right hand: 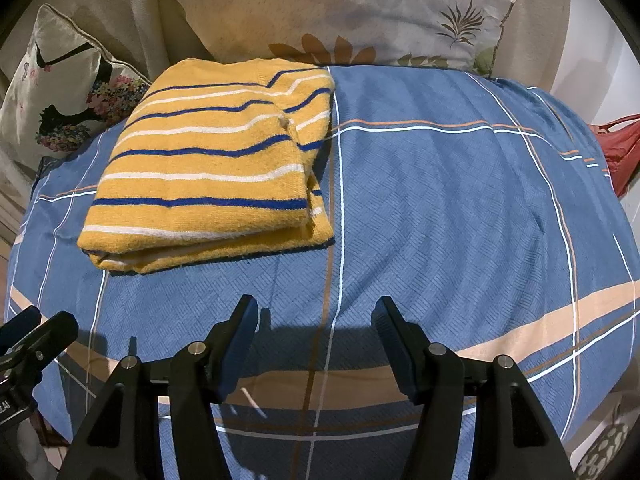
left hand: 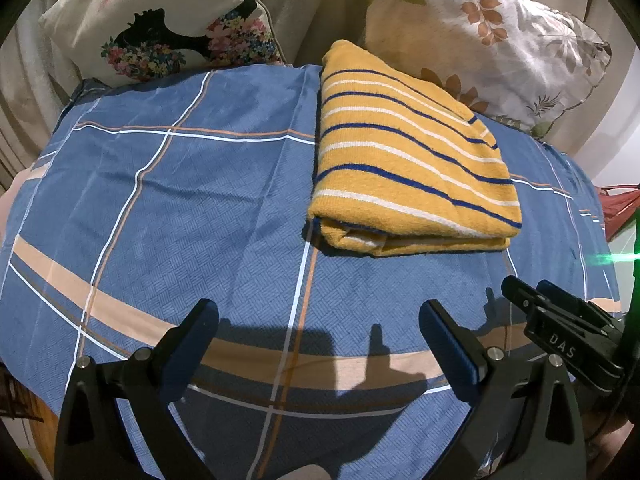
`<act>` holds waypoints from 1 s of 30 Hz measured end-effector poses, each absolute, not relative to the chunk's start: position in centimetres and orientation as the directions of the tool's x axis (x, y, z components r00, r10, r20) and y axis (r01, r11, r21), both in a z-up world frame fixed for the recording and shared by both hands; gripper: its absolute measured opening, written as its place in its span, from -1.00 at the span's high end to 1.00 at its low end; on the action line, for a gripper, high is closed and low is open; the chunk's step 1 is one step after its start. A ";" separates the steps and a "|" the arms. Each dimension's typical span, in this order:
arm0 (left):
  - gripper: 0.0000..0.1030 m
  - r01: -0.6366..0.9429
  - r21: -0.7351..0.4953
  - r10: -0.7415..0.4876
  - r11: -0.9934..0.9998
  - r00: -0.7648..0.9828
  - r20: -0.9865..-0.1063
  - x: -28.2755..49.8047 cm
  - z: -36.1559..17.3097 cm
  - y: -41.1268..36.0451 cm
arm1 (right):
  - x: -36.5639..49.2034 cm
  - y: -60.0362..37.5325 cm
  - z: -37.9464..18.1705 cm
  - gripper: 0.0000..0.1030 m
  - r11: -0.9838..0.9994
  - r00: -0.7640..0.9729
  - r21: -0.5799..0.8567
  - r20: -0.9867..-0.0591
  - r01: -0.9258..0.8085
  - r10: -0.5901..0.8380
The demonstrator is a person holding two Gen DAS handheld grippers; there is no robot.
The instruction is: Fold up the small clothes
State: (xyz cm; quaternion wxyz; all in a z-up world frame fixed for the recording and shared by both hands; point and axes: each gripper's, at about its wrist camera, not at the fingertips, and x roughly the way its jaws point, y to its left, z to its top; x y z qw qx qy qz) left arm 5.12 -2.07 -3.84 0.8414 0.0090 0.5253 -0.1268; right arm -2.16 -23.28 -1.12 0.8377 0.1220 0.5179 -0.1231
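Observation:
A yellow garment with blue and white stripes [left hand: 408, 156] lies folded into a thick rectangle on the blue plaid sheet [left hand: 180, 200]. It also shows in the right wrist view [right hand: 208, 176], left of centre. My left gripper [left hand: 318, 312] is open and empty, hovering over the sheet in front of and to the left of the garment. My right gripper [right hand: 316, 308] is open and empty, in front of and to the right of the garment. The right gripper's fingers [left hand: 560, 320] show at the lower right of the left wrist view.
A floral cushion with a black figure [left hand: 168, 28] and a leaf-print pillow [left hand: 480, 32] lean at the back. A red bag [right hand: 616, 148] sits past the sheet's right edge. The plaid sheet [right hand: 460, 200] stretches right of the garment.

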 end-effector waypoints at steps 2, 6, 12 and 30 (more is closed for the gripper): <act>-0.94 0.223 -0.118 -0.204 0.968 0.416 -0.886 5.2 -3.9 -2.0 | -2.1 -23.3 -1.1 -0.27 0.941 0.433 0.077 -0.898 0.330 -0.079; -0.94 0.223 -0.119 -0.204 0.968 0.416 -0.886 5.2 -3.9 -2.0 | -2.0 -23.1 -1.1 -0.28 0.942 0.432 0.075 -0.898 0.327 -0.079; -0.94 0.220 -0.117 -0.202 0.969 0.415 -0.887 5.3 -3.9 -2.0 | -1.8 -22.6 -1.2 -0.28 0.942 0.430 0.073 -0.899 0.328 -0.080; -0.94 0.214 -0.135 -0.213 0.968 0.402 -0.891 6.0 -4.5 -1.9 | -1.3 -22.2 -1.6 -0.29 0.945 0.432 0.068 -0.898 0.319 -0.081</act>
